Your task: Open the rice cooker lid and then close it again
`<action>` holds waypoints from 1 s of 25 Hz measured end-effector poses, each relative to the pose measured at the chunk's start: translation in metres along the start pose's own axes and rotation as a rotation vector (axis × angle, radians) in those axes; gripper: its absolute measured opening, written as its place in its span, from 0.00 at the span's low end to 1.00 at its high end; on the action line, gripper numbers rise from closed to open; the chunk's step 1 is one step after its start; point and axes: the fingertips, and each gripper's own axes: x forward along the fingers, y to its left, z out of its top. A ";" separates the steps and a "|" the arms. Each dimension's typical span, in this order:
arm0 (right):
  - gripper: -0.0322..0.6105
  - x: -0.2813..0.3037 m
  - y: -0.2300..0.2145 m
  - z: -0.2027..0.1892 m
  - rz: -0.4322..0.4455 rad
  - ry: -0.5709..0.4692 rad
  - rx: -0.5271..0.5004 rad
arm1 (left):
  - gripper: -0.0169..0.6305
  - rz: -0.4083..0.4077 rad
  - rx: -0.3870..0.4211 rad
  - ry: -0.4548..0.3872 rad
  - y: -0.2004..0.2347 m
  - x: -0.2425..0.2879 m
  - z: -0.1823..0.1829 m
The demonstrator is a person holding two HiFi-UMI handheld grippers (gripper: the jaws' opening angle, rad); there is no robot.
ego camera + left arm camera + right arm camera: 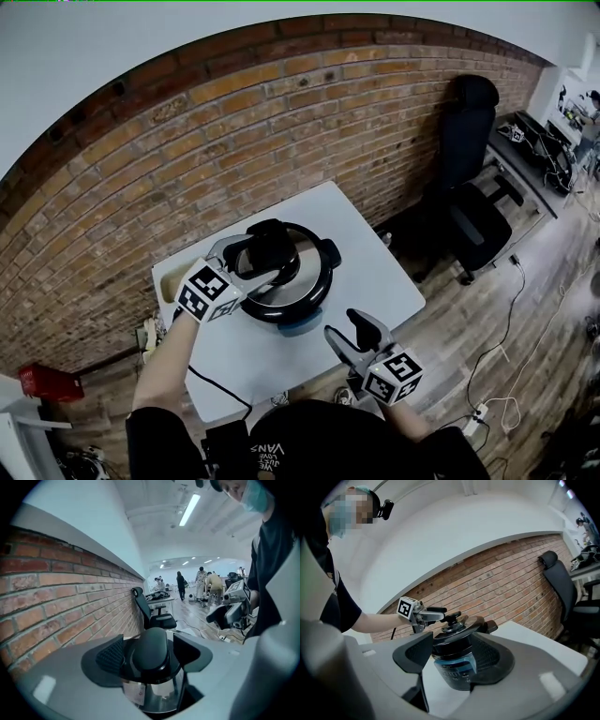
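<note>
– Head view first: where's the rice cooker?
– The rice cooker (298, 322) stands near the middle of the white worktop (375, 262), with its lid (305, 270) seated on the pot. Bare worktop lies on every side of it – widest to the cooker's right, narrower toward the near edge. Behind the cooker, the worktop's far edge lies close to the brick wall (234, 131). An office chair (469, 178) stands on the floor, well off to the cooker's right.
– And the grippers there?
– The left gripper (265, 251) reaches in from the cooker's left, with its jaws over the middle of the lid. The right gripper (343, 328) hovers in front of the cooker near the worktop's front edge. It is apart from the cooker and its jaws are spread.
– Left gripper view?
– Its jaws stand wide, and the black knob (151, 649) sits between them with the glass lid below. Neither pad clearly presses on the knob, so the gripper grips nothing. Past the cooker, the right gripper (228, 612) shows in open air.
– Right gripper view?
– The jaws are wide apart and hold nothing. The cooker (453, 670) sits beyond them, framed in the gap, with a strip of bare worktop in between. The left gripper (439, 614) is at the lid on the cooker's far-left side.
</note>
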 end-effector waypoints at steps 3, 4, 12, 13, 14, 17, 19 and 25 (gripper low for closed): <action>0.44 -0.001 -0.002 -0.001 -0.042 -0.009 0.009 | 0.51 -0.059 0.012 0.014 0.002 0.010 0.001; 0.44 -0.001 -0.002 -0.001 -0.055 -0.015 0.012 | 0.51 -0.081 0.012 0.017 0.002 0.014 0.001; 0.44 -0.011 -0.008 0.000 -0.144 -0.034 0.010 | 0.51 -0.213 0.002 0.037 -0.014 0.034 -0.005; 0.44 -0.012 -0.009 0.000 -0.151 -0.038 0.011 | 0.51 -0.223 0.004 0.042 -0.016 0.037 -0.006; 0.44 -0.014 -0.009 0.001 -0.159 -0.041 0.012 | 0.51 -0.232 0.004 0.046 -0.018 0.039 -0.007; 0.44 -0.018 -0.009 0.001 -0.180 -0.048 0.014 | 0.51 -0.251 0.020 0.062 -0.023 0.045 -0.012; 0.44 -0.021 -0.012 -0.001 -0.194 -0.056 0.021 | 0.51 -0.245 0.036 0.068 -0.022 0.047 -0.014; 0.44 -0.026 -0.014 -0.006 -0.218 -0.061 0.038 | 0.46 -0.217 0.041 0.064 -0.016 0.048 -0.013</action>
